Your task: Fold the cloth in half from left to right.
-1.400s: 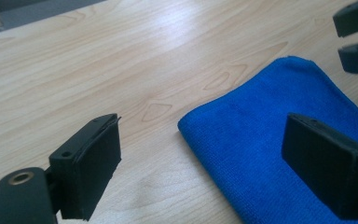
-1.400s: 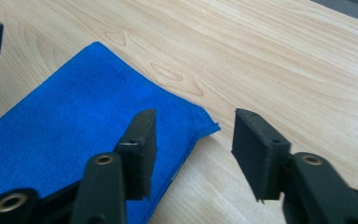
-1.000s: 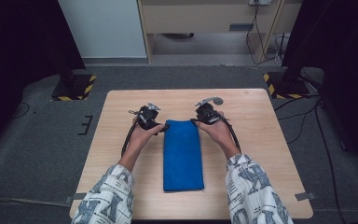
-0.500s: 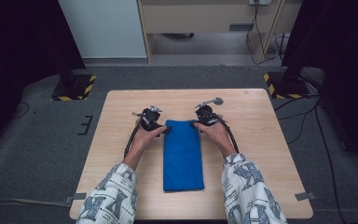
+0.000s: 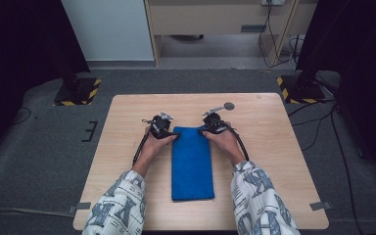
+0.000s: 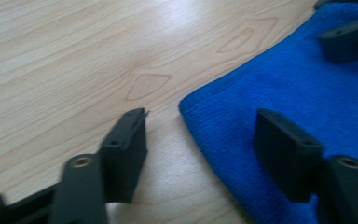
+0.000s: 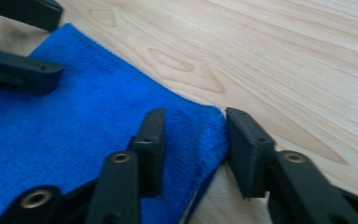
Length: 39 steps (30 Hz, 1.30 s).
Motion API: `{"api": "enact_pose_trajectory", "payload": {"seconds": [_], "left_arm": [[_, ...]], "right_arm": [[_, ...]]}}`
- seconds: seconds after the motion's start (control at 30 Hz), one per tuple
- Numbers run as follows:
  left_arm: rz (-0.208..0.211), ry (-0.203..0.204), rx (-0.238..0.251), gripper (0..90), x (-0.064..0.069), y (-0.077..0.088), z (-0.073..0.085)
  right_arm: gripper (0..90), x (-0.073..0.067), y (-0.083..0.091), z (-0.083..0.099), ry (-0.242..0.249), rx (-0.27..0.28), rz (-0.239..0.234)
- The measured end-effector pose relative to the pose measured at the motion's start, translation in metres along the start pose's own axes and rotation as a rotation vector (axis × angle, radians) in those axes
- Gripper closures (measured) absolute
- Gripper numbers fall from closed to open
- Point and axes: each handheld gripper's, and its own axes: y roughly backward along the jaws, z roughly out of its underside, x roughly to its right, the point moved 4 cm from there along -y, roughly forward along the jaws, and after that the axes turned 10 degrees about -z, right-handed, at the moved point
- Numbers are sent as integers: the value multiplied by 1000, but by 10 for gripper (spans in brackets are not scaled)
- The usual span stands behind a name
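Observation:
A blue towel (image 5: pixel 192 161) lies folded in a long strip on the wooden table (image 5: pixel 274 147). My left gripper (image 5: pixel 174 134) is at its far left corner. In the left gripper view the jaws (image 6: pixel 200 121) straddle that corner of the towel (image 6: pixel 284 84), one on the wood and one over the cloth; they have just been closing but stand apart from it, open. My right gripper (image 5: pixel 204 131) is at the far right corner. Its jaws (image 7: pixel 196 116) have just been closing and pinch the towel (image 7: pixel 74 126), whose corner is raised off the wood.
A small dark round mark (image 5: pixel 229 105) sits on the table beyond the right gripper. Cables trail from both grippers along the forearms. Yellow-black striped stand bases (image 5: pixel 78 93) (image 5: pixel 293 88) rest on the grey floor behind the table.
Both hands have sunk a little onto the towel's far corners. The towel has not shifted.

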Motion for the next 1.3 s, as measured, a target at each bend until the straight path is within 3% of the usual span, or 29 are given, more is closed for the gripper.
{"api": "enact_pose_trajectory", "payload": {"seconds": [0.1,0.2,0.37,0.57,0.7,0.9,1.3], "left_arm": [[32,0,32,529,3,2,2],[57,17,34,671,7,3,3],[82,26,40,835,12,5,2],[75,13,79,857,19,18,-9],[65,-16,75,858,21,24,-15],[59,-10,90,862,19,31,-24],[51,-7,113,865,13,40,-37]], "right_arm": [[729,-5,-1,0,19,-12,-5],[842,-10,-1,0,35,-19,-15],[871,-13,2,1,37,-13,-15],[873,-15,15,2,26,8,-18],[873,-19,26,0,27,35,-27],[873,-17,37,-9,30,66,-26],[874,-17,47,-29,60,68,-24]]}}
